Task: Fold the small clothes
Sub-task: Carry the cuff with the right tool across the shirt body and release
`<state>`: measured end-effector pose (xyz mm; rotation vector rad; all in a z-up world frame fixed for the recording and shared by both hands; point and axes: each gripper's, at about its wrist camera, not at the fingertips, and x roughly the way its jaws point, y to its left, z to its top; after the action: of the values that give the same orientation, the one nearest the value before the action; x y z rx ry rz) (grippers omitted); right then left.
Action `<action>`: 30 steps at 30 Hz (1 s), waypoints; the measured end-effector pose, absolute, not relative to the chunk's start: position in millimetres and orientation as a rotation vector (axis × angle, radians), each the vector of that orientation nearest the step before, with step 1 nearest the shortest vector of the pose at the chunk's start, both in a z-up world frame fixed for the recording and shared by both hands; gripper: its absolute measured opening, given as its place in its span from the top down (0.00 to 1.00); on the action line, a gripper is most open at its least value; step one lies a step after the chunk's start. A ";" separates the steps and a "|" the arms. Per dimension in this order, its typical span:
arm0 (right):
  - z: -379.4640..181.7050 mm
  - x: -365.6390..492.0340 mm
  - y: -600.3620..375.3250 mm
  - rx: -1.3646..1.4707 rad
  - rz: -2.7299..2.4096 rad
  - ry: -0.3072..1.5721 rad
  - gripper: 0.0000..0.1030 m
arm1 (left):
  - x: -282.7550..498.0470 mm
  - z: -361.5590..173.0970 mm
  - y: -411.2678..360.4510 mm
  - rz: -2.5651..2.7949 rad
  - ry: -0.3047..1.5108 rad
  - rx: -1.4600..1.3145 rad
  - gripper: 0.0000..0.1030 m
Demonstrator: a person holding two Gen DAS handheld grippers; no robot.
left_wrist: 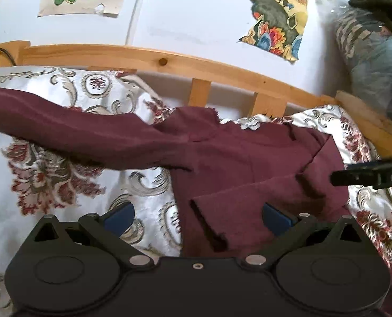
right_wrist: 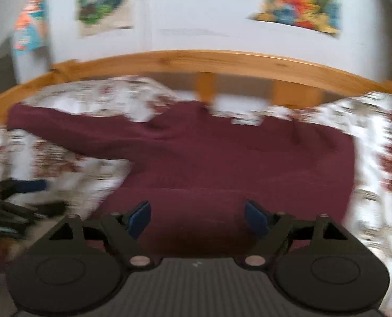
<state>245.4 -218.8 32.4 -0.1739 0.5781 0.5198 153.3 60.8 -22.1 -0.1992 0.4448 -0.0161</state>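
Observation:
A maroon long-sleeved top lies on a floral bedspread. One sleeve stretches out to the left; the other sleeve is folded across the body, its cuff near my left gripper. My left gripper is open and empty, just above the top's near edge. My right gripper is open and empty over the top's lower part; that view is blurred. The right gripper's tip shows at the right of the left wrist view, and the left gripper shows at the left of the right wrist view.
A wooden bed rail with slats runs along the far side against a white wall with posters. A bagged bundle with dark cloth on it stands at the far right.

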 end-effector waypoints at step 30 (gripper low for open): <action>5.5 382.6 -303.6 -0.049 0.013 0.557 0.82 | 200.6 -74.6 58.6 0.032 0.666 -0.072 0.01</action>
<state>382.6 -303.6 5.5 -0.0489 0.5573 0.0134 200.6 58.6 -74.6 -0.0717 0.6655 0.0324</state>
